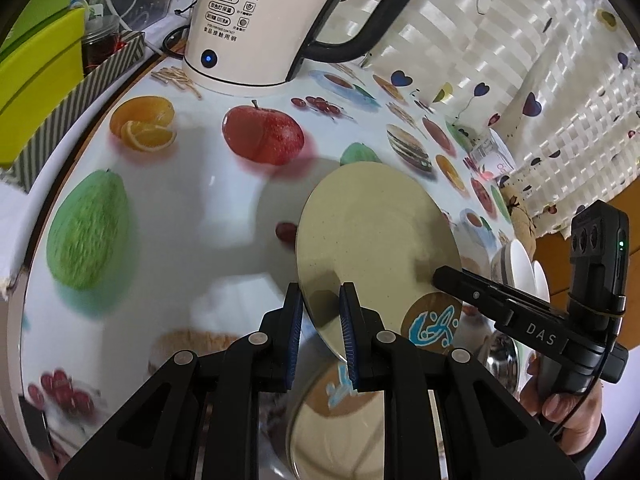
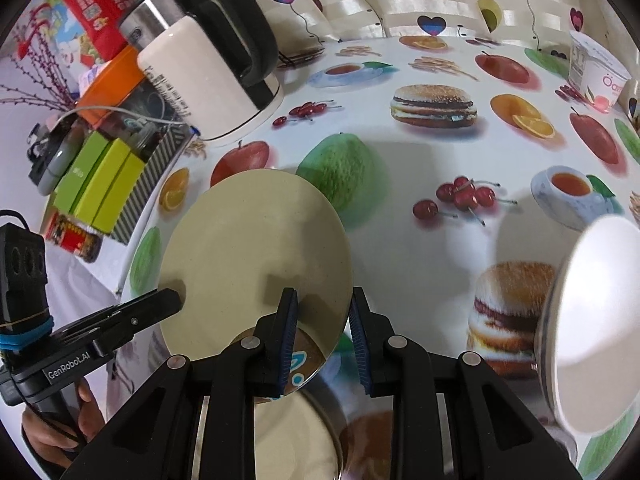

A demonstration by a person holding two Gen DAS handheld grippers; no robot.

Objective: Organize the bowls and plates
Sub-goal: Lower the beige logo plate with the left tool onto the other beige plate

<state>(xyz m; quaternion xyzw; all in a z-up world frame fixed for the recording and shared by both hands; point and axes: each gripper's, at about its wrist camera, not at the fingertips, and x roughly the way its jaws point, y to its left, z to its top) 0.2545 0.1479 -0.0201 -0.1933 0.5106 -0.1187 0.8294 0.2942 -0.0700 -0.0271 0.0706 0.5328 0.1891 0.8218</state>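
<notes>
A plain beige plate (image 1: 376,232) hangs tilted above the fruit-print table, held at two opposite edges. My left gripper (image 1: 320,332) is shut on its near rim. My right gripper (image 2: 324,336) is shut on the rim of the same plate (image 2: 252,256). In the left wrist view the right gripper's fingers (image 1: 444,276) bite the plate's right edge. In the right wrist view the left gripper's fingers (image 2: 172,300) bite its left edge. Below lies a second beige plate (image 2: 288,432) with a brown and blue emblem (image 1: 430,322).
A white electric kettle (image 1: 256,20) stands at the back of the table. Green boxes in a striped tray (image 2: 100,184) sit off its left edge. A large white bowl (image 2: 600,320) stands close on the right, with a metal bowl (image 1: 500,356) and a yoghurt cup (image 2: 596,72) farther off.
</notes>
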